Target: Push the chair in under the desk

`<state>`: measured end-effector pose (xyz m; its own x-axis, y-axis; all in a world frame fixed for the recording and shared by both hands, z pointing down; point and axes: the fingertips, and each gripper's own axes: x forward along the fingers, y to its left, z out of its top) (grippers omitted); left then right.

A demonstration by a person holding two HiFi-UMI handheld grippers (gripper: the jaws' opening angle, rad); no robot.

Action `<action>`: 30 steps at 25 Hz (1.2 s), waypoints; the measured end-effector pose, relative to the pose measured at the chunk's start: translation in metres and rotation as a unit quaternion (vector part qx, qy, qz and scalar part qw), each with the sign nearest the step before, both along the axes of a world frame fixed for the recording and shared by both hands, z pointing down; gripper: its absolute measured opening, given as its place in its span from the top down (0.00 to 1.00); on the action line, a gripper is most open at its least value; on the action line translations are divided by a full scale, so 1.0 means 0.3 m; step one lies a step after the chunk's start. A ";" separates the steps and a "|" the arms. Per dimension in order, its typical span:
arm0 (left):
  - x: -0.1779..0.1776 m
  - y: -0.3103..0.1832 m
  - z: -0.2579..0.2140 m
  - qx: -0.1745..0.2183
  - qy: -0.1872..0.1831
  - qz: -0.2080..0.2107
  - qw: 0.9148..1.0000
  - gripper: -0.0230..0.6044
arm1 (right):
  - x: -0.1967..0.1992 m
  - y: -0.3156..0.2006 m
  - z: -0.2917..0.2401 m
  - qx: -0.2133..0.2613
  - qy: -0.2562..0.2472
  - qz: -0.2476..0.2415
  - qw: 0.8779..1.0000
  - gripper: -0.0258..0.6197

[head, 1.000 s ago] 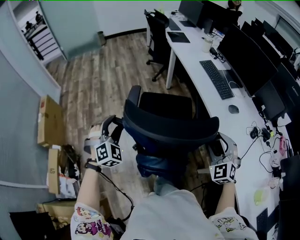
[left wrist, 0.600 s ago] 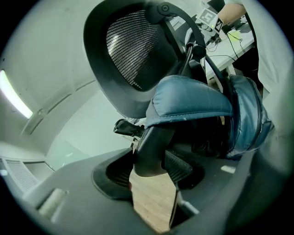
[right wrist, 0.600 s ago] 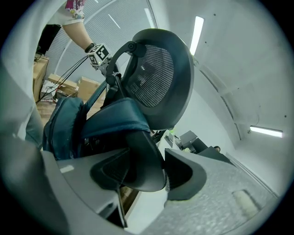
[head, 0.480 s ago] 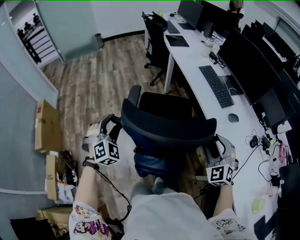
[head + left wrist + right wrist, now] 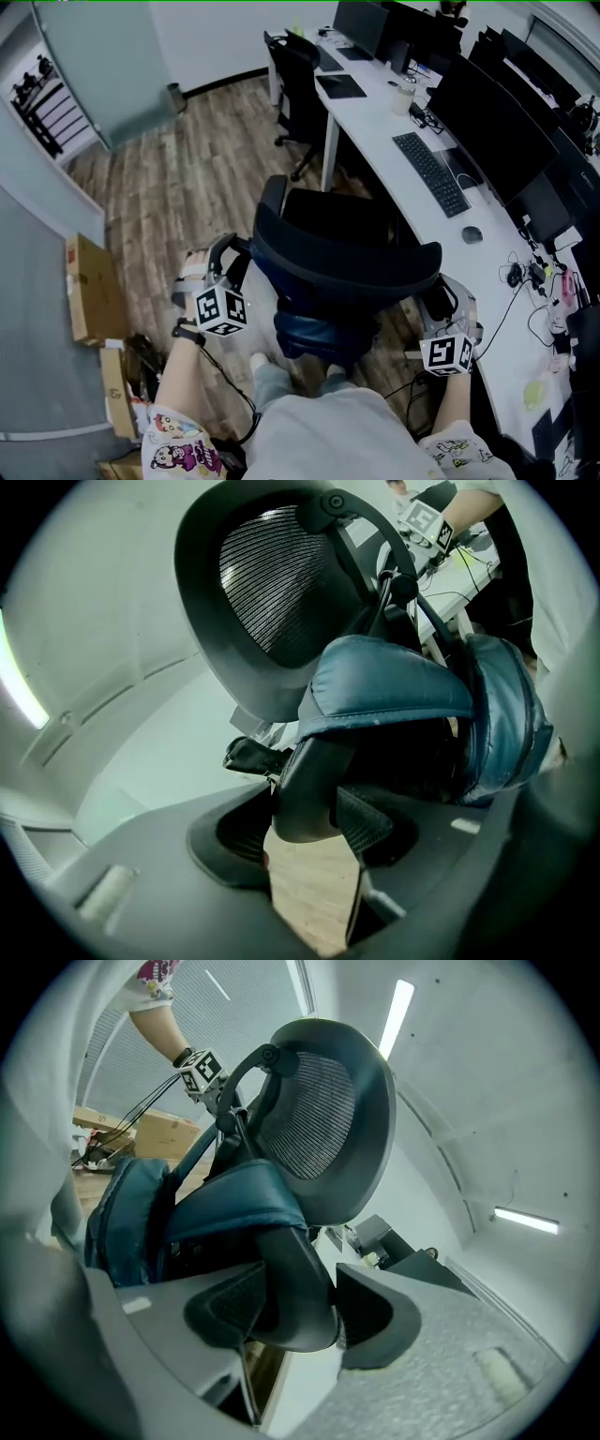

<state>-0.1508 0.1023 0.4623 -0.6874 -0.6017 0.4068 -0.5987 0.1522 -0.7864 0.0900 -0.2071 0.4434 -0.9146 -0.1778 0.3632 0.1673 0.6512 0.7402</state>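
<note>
A black office chair (image 5: 342, 258) stands on the wood floor beside the white desk (image 5: 375, 141), its seat (image 5: 337, 211) close to the desk's edge. In the head view my left gripper (image 5: 225, 272) is at the left end of the curved backrest and my right gripper (image 5: 441, 300) at its right end. In the left gripper view my left gripper (image 5: 305, 832) is shut on the black backrest frame (image 5: 309, 780). Likewise my right gripper (image 5: 295, 1321) is shut on the backrest frame (image 5: 291, 1288). A blue padded piece (image 5: 394, 686) sits behind the back, under the mesh headrest (image 5: 272, 583).
On the desk lie a keyboard (image 5: 431, 173) and a mouse (image 5: 472, 234), with monitors (image 5: 487, 112) behind and loose cables (image 5: 553, 291) at the right. A second black chair (image 5: 295, 75) stands farther along the desk. Cardboard boxes (image 5: 84, 291) lie against the left wall.
The chair, both grippers and the person have moved forward along the floor; the boxes at the left have slid back in view. Both grips on the backrest are unchanged.
</note>
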 end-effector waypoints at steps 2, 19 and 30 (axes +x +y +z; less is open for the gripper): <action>-0.042 0.003 0.002 0.000 0.001 0.015 1.000 0.60 | -0.011 0.028 0.002 0.001 0.000 0.017 1.000 0.60; -0.277 0.013 -0.014 0.002 0.000 0.120 0.993 0.60 | -0.069 0.221 0.002 0.004 -0.008 0.122 0.993 0.60; -0.347 -0.060 -0.015 -0.012 -0.002 0.140 0.990 0.60 | -0.127 0.178 0.008 -0.007 0.000 0.141 0.990 0.60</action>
